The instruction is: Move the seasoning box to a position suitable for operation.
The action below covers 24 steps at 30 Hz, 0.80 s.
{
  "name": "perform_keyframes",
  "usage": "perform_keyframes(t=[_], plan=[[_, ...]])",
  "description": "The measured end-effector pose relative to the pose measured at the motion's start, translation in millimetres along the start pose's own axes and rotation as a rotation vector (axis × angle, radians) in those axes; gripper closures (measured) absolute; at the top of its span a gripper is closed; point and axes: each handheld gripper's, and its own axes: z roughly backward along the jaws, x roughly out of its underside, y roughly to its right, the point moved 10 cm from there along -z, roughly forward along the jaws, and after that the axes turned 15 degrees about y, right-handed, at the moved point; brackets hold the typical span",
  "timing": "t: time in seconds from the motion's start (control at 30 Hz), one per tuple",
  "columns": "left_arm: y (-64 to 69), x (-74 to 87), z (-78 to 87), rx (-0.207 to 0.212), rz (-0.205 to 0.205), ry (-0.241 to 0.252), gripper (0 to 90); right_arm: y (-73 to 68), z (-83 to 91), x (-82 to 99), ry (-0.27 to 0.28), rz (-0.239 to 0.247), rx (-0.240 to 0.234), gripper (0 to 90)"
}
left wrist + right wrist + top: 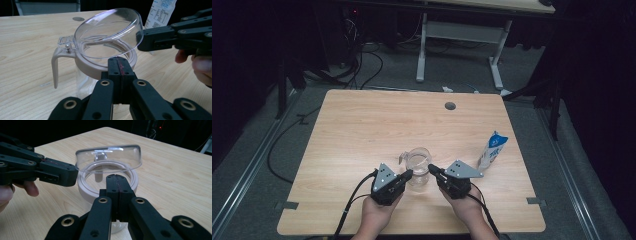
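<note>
Jaws of the left gripper [119, 65] and right gripper [117, 182] are pressed together, holding nothing. Between their tips, near the table's [362, 125] front edge, stands a clear jug [418, 166], its hinged lid [110, 30] tilted open. A milk carton [493, 150] stands to its right.

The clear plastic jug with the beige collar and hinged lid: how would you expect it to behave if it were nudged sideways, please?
The clear plastic jug with the beige collar looks empty, so it is probably light and would slide or tip on the smooth wooden table rather than resist. Its clear hinged lid stands tilted open and would likely flap if bumped. The glossy wall may be slippery to pinch.
</note>
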Motion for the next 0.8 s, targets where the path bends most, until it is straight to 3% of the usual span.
perform_keyframes(t=[0.13,0.2,0.8], plan=[[0.7,0.0,-1.8,0.008,0.011,0.006,90.0,-2.2,-3.6,1.6,0.001,-0.005,-0.013,89.8],[0.6,-0.3,-2.1,0.008,0.01,0.005,90.0,-4.6,-5.3,2.9,-0.003,0.029,-0.014,89.8],[2.3,-5.0,-3.0,0.002,0.019,0.027,90.0,-4.5,-11.0,3.1,0.006,0.022,-0.009,89.8]])
